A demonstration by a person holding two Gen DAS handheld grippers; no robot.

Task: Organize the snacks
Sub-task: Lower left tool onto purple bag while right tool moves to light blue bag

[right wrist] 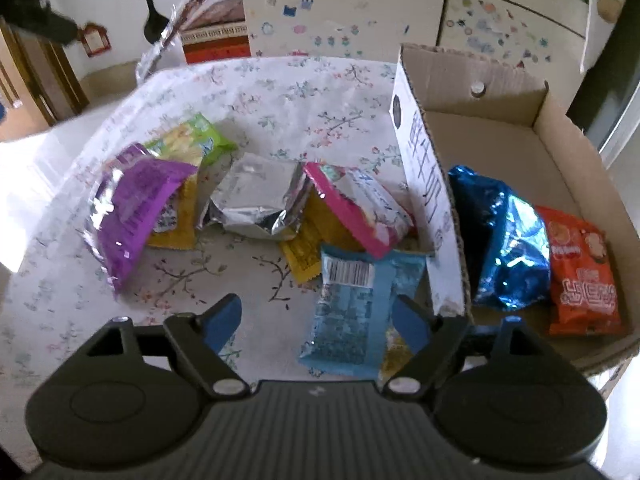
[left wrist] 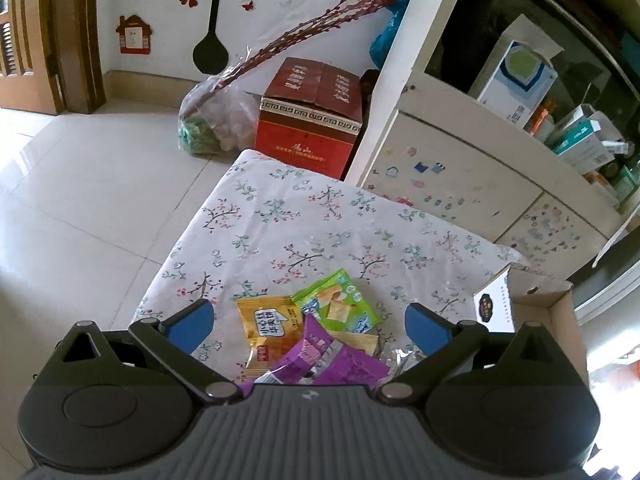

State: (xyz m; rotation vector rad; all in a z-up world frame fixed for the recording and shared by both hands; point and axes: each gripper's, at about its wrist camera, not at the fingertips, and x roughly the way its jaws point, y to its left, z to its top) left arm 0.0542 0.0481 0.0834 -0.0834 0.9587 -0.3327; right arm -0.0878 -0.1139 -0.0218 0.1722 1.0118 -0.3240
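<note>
Nearest the right hand-held gripper (right wrist: 316, 322), its blue fingers are spread wide and hold nothing; a light blue packet (right wrist: 352, 312) lies flat on the desk (right wrist: 256, 92) between them, barcode side up. The left hand-held gripper (left wrist: 307, 320) is likewise wide open and empty, poised over a purple packet (left wrist: 320, 360) that overlaps an orange-yellow packet (left wrist: 268, 328) and a green packet (left wrist: 340, 300).

Further along in the right wrist view, a pink packet (right wrist: 356, 208) leans on a yellow packet (right wrist: 304, 256), with a silver foil packet (right wrist: 256, 200) just beside them. To the right stands the cardboard box (right wrist: 440, 208), its white wall touching the nearest snacks; inside rest a shiny blue bag (right wrist: 508, 240) and an orange-red packet (right wrist: 580, 268).

These packets look light, soft and air-filled, with slick film that may slide or crumple. A grip on the crimped end seam or across a flat edge seems safest; squeezing the middle risks crushing the contents. The light blue packet appears the easiest next pick, being closest to the box.
</note>
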